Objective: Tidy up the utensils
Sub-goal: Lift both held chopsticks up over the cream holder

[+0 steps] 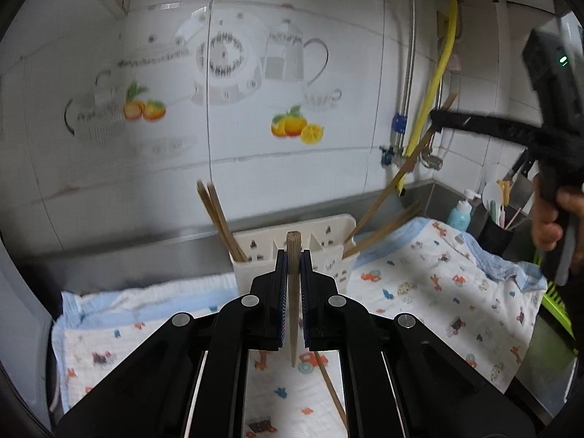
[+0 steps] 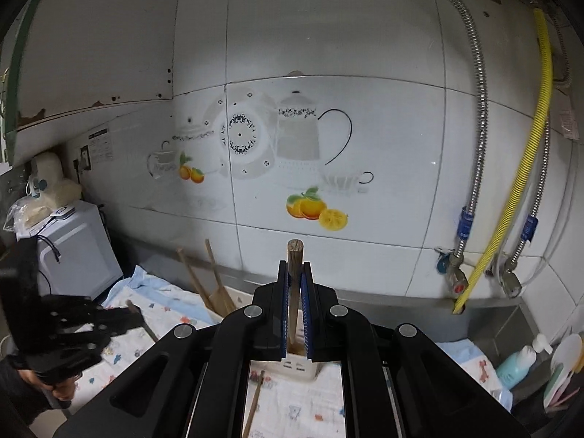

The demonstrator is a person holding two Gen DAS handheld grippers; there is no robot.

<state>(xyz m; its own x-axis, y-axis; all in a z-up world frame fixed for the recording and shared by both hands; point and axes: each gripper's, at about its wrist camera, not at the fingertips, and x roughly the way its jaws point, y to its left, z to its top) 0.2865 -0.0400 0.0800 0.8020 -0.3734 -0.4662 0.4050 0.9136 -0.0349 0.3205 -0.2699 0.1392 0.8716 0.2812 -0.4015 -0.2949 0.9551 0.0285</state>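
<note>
Left gripper (image 1: 293, 255): jaws closed on a pale wooden chopstick (image 1: 293, 292), held upright, its blunt end above the fingertips and its thin tip hanging below the pads.
Right gripper (image 2: 294, 268): jaws closed on a darker chopstick (image 2: 294, 284), also upright between the blue pads.
Cloth (image 1: 438, 284): white with small cartoon prints and a blue border, spread over the counter; one loose chopstick (image 1: 330, 387) lies on it under the left gripper.
Holder (image 1: 328, 252): white slotted plastic box standing on the cloth beyond the left gripper; two chopsticks (image 1: 221, 215) lean in its left compartment, two more slant out at its right side.
Far right corner: a blue bottle (image 1: 460, 213) and a dark cup (image 1: 494, 233) of utensils.
Wall (image 1: 255, 127): white tiles with teapot and orange pictures; a yellow hose (image 1: 438, 84) runs down it.
</note>
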